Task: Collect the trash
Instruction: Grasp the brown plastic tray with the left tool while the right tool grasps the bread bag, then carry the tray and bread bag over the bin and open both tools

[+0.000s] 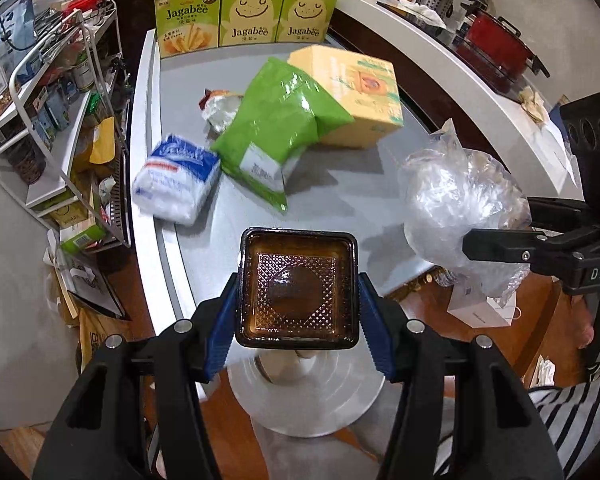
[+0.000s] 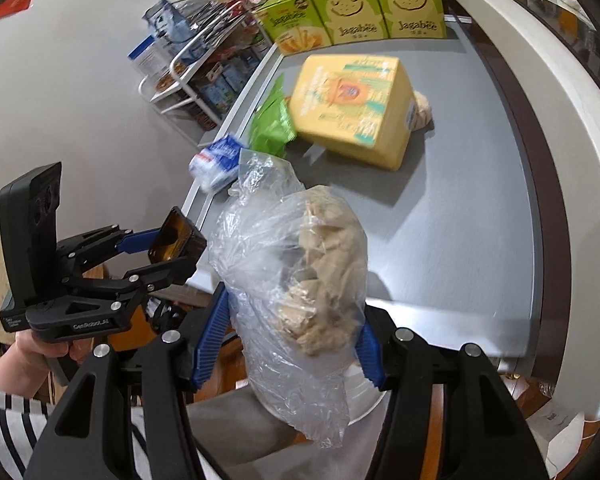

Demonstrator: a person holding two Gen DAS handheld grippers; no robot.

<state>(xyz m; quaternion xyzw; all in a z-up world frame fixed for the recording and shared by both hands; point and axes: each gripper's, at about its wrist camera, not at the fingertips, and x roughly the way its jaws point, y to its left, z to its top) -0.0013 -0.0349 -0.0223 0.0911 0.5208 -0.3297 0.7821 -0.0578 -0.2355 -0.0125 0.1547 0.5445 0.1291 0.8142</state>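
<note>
My left gripper is shut on a small square brown plastic tray, held above the near edge of the grey table. My right gripper is shut on a crumpled clear plastic bag with beige scraps inside. That bag also shows at the right of the left wrist view, and the tray in the left gripper shows at the left of the right wrist view. On the table lie a green packet, a blue and white tissue pack, a crumpled white wrapper and a yellow box.
Three green Jagabee boxes stand at the table's far edge. A white wire rack full of goods stands to the left. A white counter with a red pot curves along the right. A round metal base sits on the floor below.
</note>
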